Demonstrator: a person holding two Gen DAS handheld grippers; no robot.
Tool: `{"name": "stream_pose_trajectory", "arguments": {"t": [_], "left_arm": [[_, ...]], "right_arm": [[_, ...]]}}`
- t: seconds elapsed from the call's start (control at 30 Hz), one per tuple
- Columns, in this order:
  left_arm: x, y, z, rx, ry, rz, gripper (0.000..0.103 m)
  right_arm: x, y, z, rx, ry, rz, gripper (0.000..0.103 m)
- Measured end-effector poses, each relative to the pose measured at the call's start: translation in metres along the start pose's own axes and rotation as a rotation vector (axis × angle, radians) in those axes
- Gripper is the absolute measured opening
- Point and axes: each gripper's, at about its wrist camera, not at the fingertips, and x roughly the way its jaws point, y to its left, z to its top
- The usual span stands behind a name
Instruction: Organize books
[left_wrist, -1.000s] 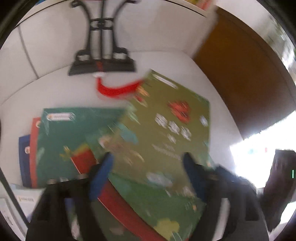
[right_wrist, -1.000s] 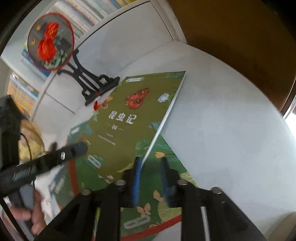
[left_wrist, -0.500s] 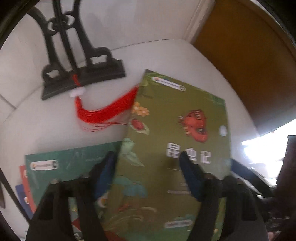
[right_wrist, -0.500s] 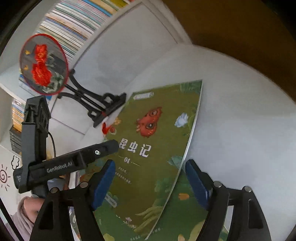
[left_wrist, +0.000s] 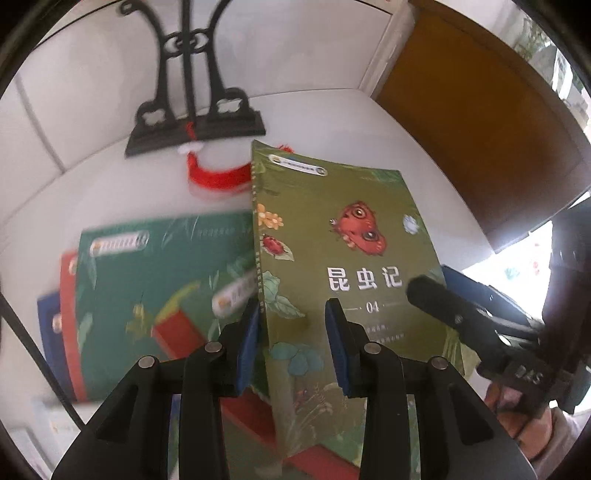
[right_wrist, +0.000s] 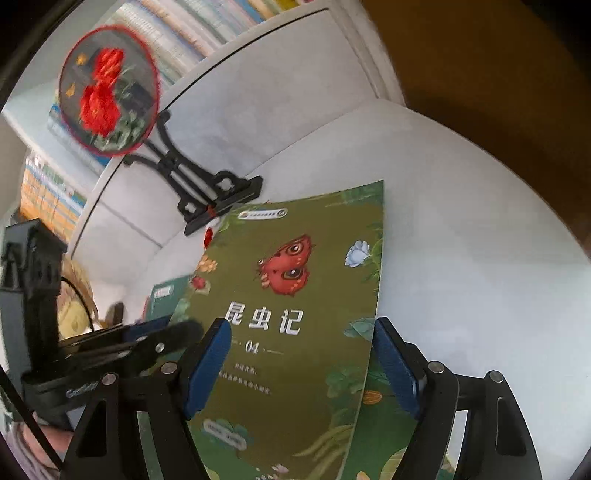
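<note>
1. The olive-green book (left_wrist: 332, 236) with the red moth on its cover is lying tilted on top of the pile of other books (left_wrist: 155, 280) on the white table (left_wrist: 399, 122). Its spine edge is passing between the fingers of the left claw (left_wrist: 291, 343).
2. The left claw's jaws are closing around that spine edge. The pads (left_wrist: 248, 347) are not yet pressing on it, so the bite should be deep enough to hold the cover and the pages together.
3. The right claw (right_wrist: 303, 369) is hovering over the lower half of the cover with its jaws wide apart and narrowing slightly. Its pads are standing either side of the book without pinching it.
4. The book's far corner is lying just beside the red tassel (left_wrist: 218, 177) of the black fan stand (left_wrist: 195, 129). Any lift is best taken away from the stand, so the tassel is not dragged.
5. The right claw is best kept clear until the left grip is firm, since the book could slip.
</note>
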Motion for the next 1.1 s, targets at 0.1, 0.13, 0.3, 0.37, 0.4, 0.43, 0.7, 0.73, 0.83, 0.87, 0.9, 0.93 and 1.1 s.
{"name": "stream_pose_trajectory", "arguments": {"t": [0.1, 0.13, 0.3, 0.37, 0.4, 0.43, 0.7, 0.73, 0.83, 0.87, 0.9, 0.93, 1.1], "left_arm": [[-0.009, 0.003, -0.016, -0.036, -0.005, -0.026, 0.031], [-0.01, -0.002, -0.023, -0.045, -0.006, -0.033, 0.031], [-0.013, -0.001, -0.034, -0.09, -0.024, -0.065, 0.031], [-0.011, -0.003, -0.03, -0.093, -0.014, -0.076, 0.031], [-0.01, -0.005, -0.03, -0.084, -0.011, -0.07, 0.031], [-0.01, -0.008, -0.03, -0.072, -0.01, -0.064, 0.031], [-0.017, -0.013, -0.041, -0.09, 0.006, -0.073, 0.031], [-0.019, -0.013, -0.044, -0.088, 0.007, -0.072, 0.031], [-0.027, -0.014, -0.054, -0.102, 0.001, -0.063, 0.031], [-0.03, -0.013, -0.058, -0.114, 0.0, -0.065, 0.031], [-0.034, -0.012, -0.063, -0.126, -0.001, -0.068, 0.031], [-0.038, -0.011, -0.069, -0.137, -0.003, -0.069, 0.031], [-0.056, -0.009, -0.103, -0.158, -0.003, -0.066, 0.031]], "right_arm": [[-0.002, 0.012, -0.004, -0.075, 0.022, -0.015, 0.078], [-0.003, 0.015, -0.006, -0.098, 0.027, -0.029, 0.078], [-0.009, 0.017, -0.025, -0.128, 0.019, -0.107, 0.078], [-0.017, 0.005, -0.029, -0.051, -0.007, -0.078, 0.078], [-0.021, -0.001, -0.029, -0.009, -0.025, -0.062, 0.078], [-0.023, -0.004, -0.03, 0.013, -0.033, -0.049, 0.078], [-0.017, 0.008, -0.038, -0.09, 0.062, -0.089, 0.081], [-0.02, 0.011, -0.041, -0.111, 0.058, -0.105, 0.081], [-0.026, 0.025, -0.049, -0.172, 0.052, -0.135, 0.086], [-0.027, 0.027, -0.052, -0.182, 0.056, -0.139, 0.086], [-0.029, 0.031, -0.056, -0.198, 0.062, -0.146, 0.086], [-0.03, 0.033, -0.06, -0.213, 0.065, -0.151, 0.086], [-0.039, 0.049, -0.085, -0.313, 0.095, -0.168, 0.088]]}}
